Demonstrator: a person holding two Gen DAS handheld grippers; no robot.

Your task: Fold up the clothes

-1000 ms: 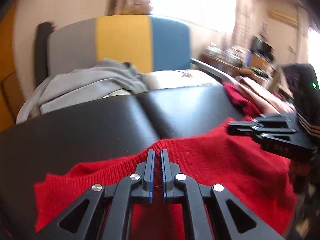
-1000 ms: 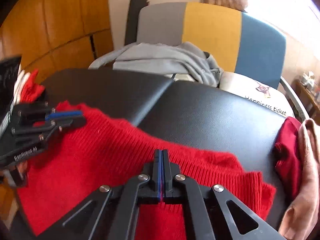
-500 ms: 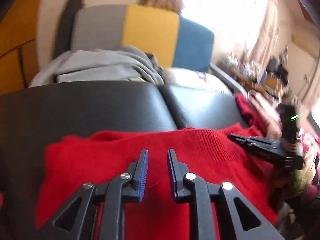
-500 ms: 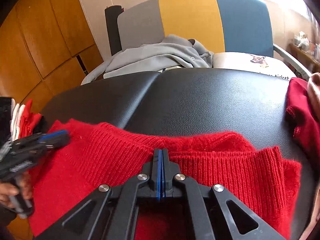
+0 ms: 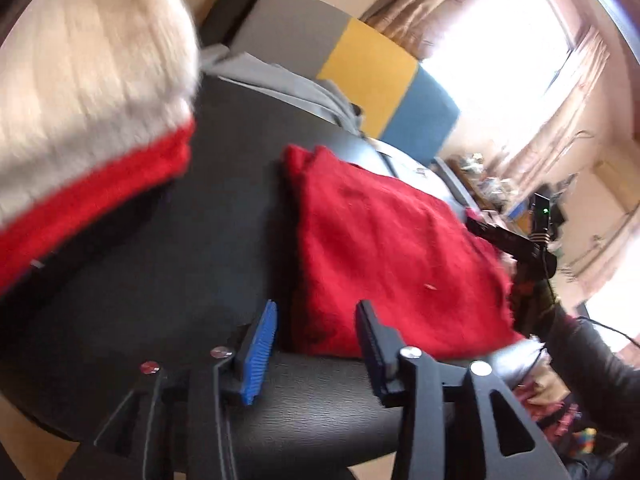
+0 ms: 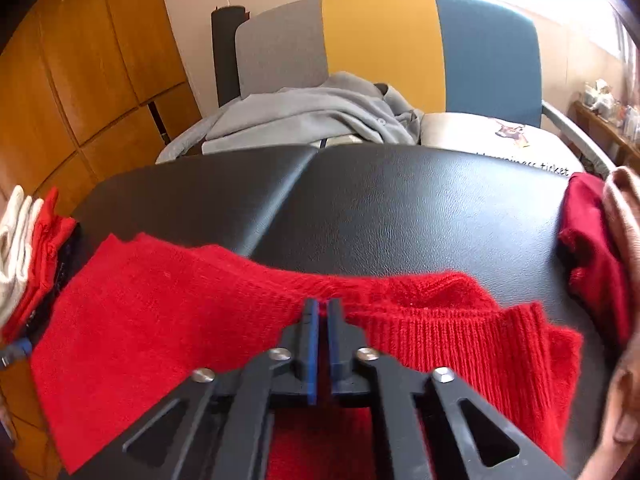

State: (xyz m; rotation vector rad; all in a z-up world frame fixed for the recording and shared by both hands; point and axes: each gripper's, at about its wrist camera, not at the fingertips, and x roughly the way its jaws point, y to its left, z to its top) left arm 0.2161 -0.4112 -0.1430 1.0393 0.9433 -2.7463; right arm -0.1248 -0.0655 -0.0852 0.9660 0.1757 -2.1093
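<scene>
Swung left off red knitted sweater (image 5: 384,256), left tongs (image 5: 316,344) gaping, empty | right tongs (image 6: 323,344) nearly closed, pinching knit | soft, light, stretchy; best gripped at ribbed hem on black padded counter (image 6: 400,208)

Left tongs (image 5: 316,340) now wide open, off the red sweater (image 5: 384,256); 1 s ago nearly closed over it, half open 0.5 s ago. Left view has swung and tilted: sweater now right of centre, bare black table (image 5: 224,248) at centre-left, a blurred white and red folded stack (image 5: 80,120) newly fills the upper left. Right tongs (image 6: 323,320) now show a thin gap at the sweater's (image 6: 180,320) far edge, pads pressed together earlier. In the right view the left tongs have left the left edge; the sweater lies wider and flatter.
</scene>
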